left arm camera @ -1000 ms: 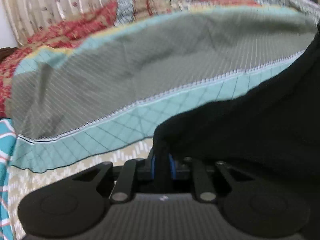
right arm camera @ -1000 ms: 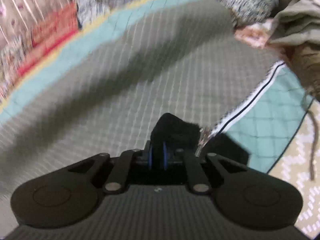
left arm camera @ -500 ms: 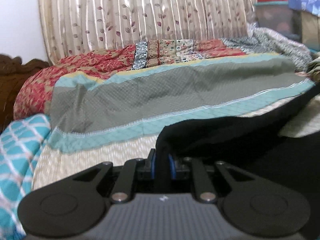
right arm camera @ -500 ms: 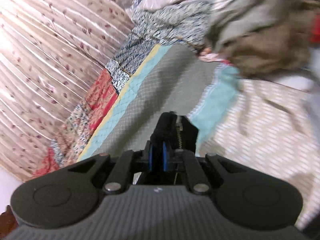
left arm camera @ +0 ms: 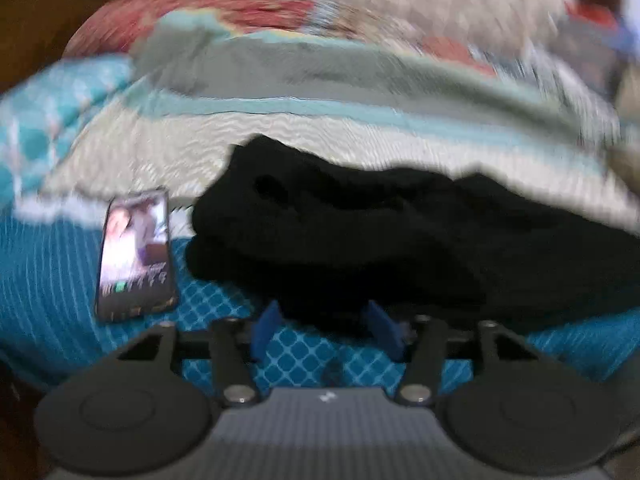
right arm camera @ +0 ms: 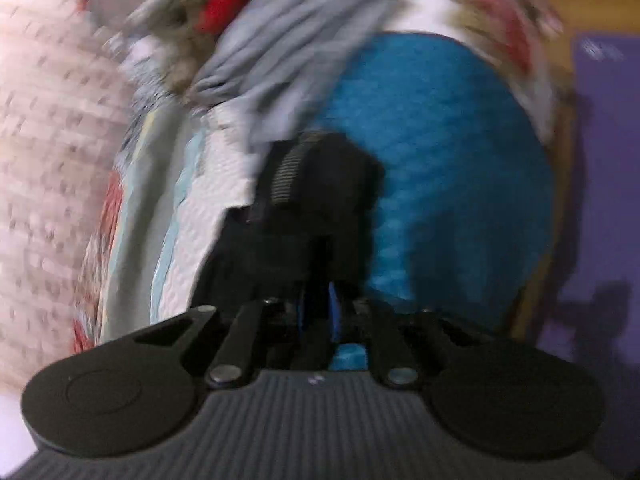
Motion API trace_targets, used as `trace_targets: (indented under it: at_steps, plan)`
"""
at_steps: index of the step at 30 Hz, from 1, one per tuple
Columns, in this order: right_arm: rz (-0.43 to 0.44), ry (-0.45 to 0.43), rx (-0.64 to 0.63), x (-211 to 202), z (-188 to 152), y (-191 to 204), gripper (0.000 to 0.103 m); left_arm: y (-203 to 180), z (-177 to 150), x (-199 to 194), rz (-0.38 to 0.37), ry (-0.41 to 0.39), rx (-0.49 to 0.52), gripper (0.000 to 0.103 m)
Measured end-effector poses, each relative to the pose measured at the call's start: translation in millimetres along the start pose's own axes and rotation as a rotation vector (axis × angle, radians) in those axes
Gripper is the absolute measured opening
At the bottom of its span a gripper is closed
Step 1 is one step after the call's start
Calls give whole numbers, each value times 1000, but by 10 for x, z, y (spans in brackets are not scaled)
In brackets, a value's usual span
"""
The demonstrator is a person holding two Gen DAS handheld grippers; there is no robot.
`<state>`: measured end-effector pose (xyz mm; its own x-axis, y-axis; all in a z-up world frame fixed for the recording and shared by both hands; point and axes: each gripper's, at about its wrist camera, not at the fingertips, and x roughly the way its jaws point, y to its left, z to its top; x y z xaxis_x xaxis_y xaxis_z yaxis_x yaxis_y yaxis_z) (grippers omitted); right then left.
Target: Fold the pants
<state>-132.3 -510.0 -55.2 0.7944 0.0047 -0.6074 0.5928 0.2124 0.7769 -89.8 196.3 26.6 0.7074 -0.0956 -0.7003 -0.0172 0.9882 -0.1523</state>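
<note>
Pants point(left arm camera: 360, 232) lay bunched on the blue bedspread point(left arm camera: 52, 280), right of a phone point(left arm camera: 136, 252) — your left gripper point(left arm camera: 326, 330) had just been opening, nothing pinched; your right gripper point(right arm camera: 318, 300) — jaws easing apart — had black cloth between them.

My left tongs point(left arm camera: 326, 330) and right tongs point(right arm camera: 318, 312) look alike: ribbed grey body, black link bars with silver screws, round black discs, blue pads

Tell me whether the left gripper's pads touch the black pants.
Apart. In the left wrist view the left gripper has just been opening; patterned bedspread shows between its blue pads and the black pants.
</note>
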Motion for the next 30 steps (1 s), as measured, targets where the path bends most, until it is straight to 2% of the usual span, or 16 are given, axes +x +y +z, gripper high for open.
trace_targets:
  at_steps: [2,3,5,8,13,14,15,16,17,18,20,22,23,26,28,30]
  plan:
    - [42,-20,43,-42,33,-1,43,177,93,-144,-10,-41,-128,60]
    - [35,-55,20,-94,49,36,45,270,155,-190,-18,-58,-188,61]
    - [14,-132,-63,-185,61,187,45,430,273,-237,-32,-83,-293,65]
    - [29,-201,-151,-266,37,385,45,578,420,-131,-29,-69,-410,83]
    - [32,-177,-285,-293,-59,477,45,719,419,313,-172,45,-643,79]
    - [30,-171,-303,-279,-87,489,45,700,426,389,-183,50,-650,74]
    - [31,-162,-322,-299,-117,457,45,669,435,461,-177,51,-642,55]
    - [32,-154,-340,-272,-144,481,45,632,448,529,-158,58,-626,23]
    - [32,-143,-359,-240,-171,512,45,603,472,578,-144,70,-609,8]
    - [31,-133,-380,-220,-205,538,45,593,487,567,-171,61,-600,8]
    - [27,-122,-410,-161,-235,610,45,570,541,316,-237,-54,-556,8]
    - [46,-109,-431,-120,-257,687,45,544,554,27,-205,-179,-464,8]
    - [60,-102,-448,-134,-280,687,45,548,526,-31,-165,-200,-433,8]
    - [91,-73,-524,-32,-377,832,45,610,380,176,-35,-54,-396,11]
    - [109,-32,-574,56,-497,940,45,724,264,279,-60,15,-447,15]
    - [113,0,-633,135,-630,1035,45,831,258,209,-70,-19,-491,28]
